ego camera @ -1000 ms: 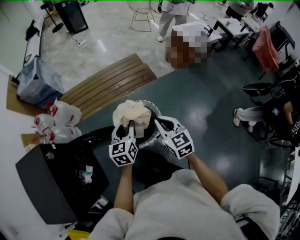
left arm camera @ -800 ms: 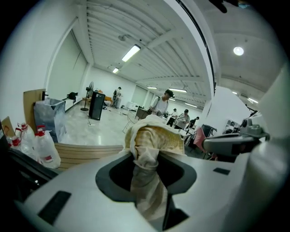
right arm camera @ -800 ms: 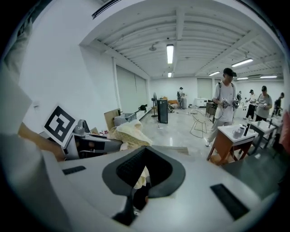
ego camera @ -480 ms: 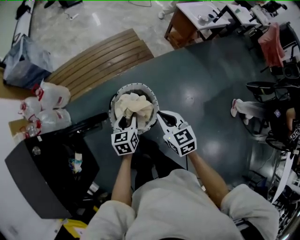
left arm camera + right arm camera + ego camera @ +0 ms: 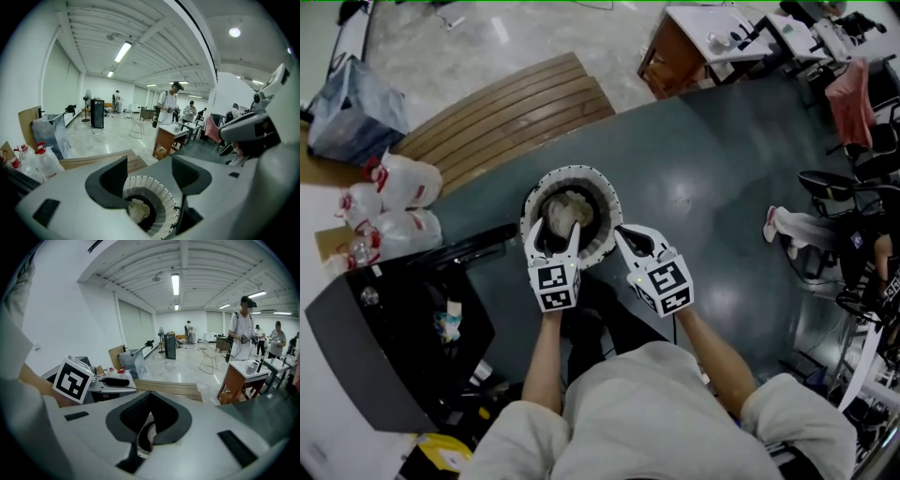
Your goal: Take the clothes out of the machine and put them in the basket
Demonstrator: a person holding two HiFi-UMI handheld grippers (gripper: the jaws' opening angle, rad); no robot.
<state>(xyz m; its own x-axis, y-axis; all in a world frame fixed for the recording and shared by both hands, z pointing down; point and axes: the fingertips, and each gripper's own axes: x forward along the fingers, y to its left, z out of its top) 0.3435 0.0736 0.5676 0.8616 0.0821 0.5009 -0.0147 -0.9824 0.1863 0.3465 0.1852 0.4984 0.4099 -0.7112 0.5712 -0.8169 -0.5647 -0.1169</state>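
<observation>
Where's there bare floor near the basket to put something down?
Free: the dark floor right of the basket, out to the chair, and the wooden boards behind it. Crowded: its left, with the black machine and white jugs.

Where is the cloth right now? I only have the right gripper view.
Observer: The head view shows the cream cloth lying inside the white basket.
Operator: Does the left gripper hold it?
Observer: No. The left gripper has just been opening its jaws; they stand apart over the basket, nothing between them.
Operator: Where is the basket?
Observer: On the dark floor, right of the black machine.
</observation>
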